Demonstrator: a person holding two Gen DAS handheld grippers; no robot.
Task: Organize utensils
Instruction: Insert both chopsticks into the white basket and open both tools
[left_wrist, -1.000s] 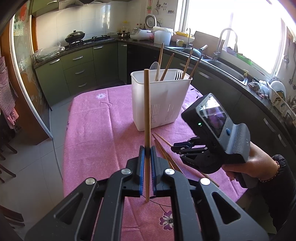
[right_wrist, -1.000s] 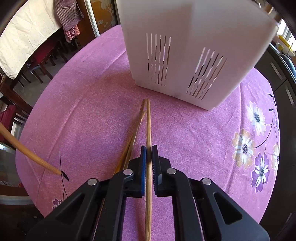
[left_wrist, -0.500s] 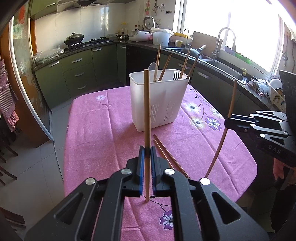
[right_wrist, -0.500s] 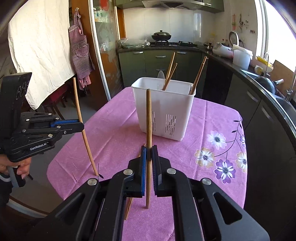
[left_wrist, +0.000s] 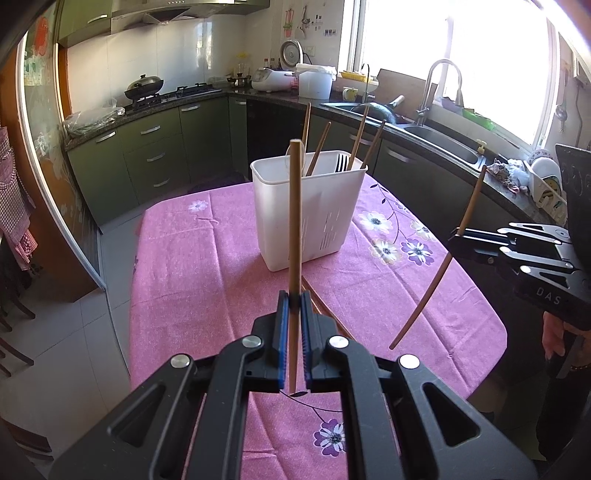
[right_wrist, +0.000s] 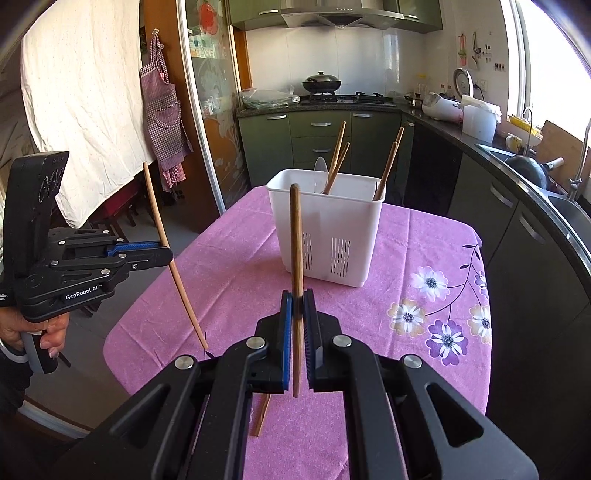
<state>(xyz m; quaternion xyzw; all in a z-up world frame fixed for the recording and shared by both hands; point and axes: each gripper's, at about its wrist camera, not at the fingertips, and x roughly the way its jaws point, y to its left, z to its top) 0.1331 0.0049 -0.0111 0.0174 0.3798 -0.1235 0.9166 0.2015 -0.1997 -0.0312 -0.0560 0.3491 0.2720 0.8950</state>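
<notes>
Each tool is clamped on one chopstick. The left tool (left_wrist: 291, 332) holds its chopstick (left_wrist: 294, 236) near upright, long axis vertical, blunt end up. The right tool (right_wrist: 297, 332) grips a darker chopstick (right_wrist: 296, 266) the same way. The white utensil caddy (left_wrist: 310, 214) stands ahead of both on the pink bench (left_wrist: 192, 280), farther off, its open top facing up, chopsticks and a fork already inside. The left tool looks slightly nearer. More chopsticks (right_wrist: 261, 415) lie flat on the bench below the tools.

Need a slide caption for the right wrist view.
Right tool grips a chopstick upright before the white utensil holder.
</notes>
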